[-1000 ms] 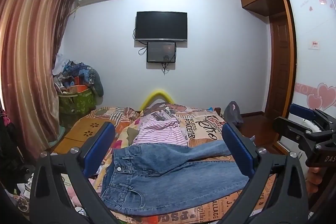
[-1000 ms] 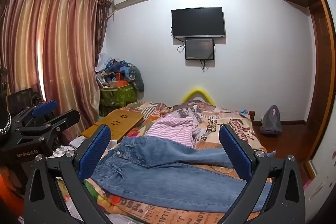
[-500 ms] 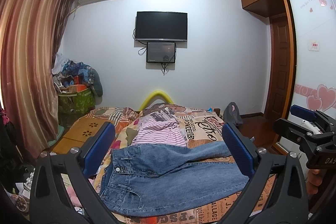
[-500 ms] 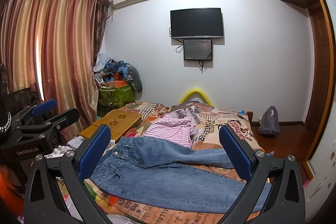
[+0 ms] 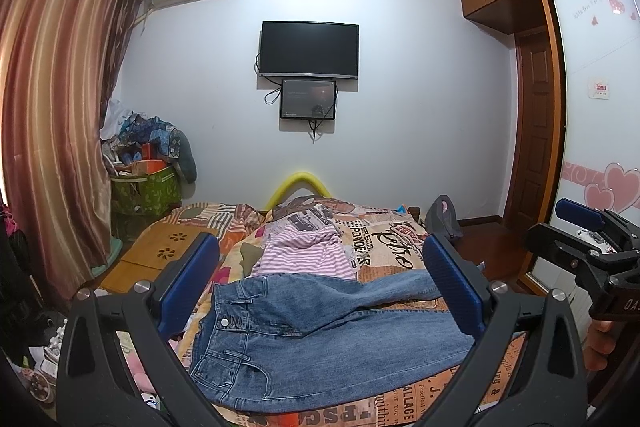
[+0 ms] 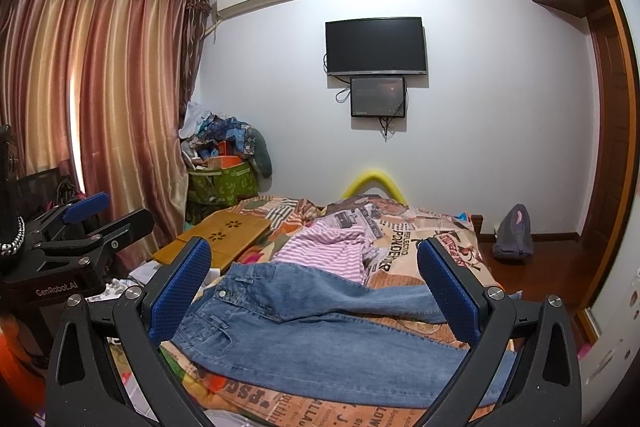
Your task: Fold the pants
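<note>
Blue denim pants [image 5: 320, 339] lie spread flat across the near end of a bed [image 5: 384, 239] covered by a newspaper-print quilt, the waistband with its metal button toward the left and the two legs running off to the right, the upper leg angled slightly away from the lower one. Just beyond the pants, on the same quilt, rests a pink-and-white striped garment [image 5: 304, 255]. The left gripper [image 5: 320, 287] hovers above the near edge of the bed with its blue-padded fingers [image 5: 188, 283] spread wide and nothing between them; the pants show through the gap. The right gripper [image 6: 316, 291] is held the same way beside it, fingers [image 6: 448, 291] wide apart and empty, clear of the denim. Each gripper shows at the edge of the other's view, the right one with part of a hand [image 5: 600, 343] below it. A wooden lap tray [image 6: 224, 235] sits at the left side of the bed, striped curtains [image 6: 100, 99] hang behind it, and a dark television [image 5: 308, 49] is mounted on the far wall.
</note>
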Available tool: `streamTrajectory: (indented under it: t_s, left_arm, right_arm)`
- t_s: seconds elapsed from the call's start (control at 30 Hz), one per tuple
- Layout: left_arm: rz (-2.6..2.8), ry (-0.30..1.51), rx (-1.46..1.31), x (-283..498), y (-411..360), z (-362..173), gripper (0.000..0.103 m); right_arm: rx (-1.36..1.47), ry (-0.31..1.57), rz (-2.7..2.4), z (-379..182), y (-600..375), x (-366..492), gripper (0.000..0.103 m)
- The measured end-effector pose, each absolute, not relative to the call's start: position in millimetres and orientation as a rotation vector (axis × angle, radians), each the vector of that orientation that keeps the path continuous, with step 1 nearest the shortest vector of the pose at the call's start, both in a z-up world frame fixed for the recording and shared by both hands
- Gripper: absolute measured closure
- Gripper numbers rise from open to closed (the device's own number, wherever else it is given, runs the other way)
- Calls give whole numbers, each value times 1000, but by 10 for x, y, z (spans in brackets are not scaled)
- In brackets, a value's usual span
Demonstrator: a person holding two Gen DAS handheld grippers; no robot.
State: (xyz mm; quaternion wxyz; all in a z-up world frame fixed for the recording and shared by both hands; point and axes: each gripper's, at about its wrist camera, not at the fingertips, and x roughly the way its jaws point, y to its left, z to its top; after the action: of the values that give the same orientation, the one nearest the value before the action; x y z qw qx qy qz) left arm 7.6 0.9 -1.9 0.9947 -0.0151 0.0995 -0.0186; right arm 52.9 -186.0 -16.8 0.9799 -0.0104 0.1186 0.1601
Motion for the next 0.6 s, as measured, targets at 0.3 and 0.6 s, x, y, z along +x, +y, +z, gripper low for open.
streamTrajectory:
  t_s: [0.3, 0.6]
  left_arm:
    - [-39, 201, -30, 94, 20, -35, 0]
    - [-38, 200, -32, 102, 12, -38, 0]
  right_arm:
    - [-17, 238, 328, -156, -1867, 543, 0]
    - [-14, 231, 331, -175, -1880, 533, 0]
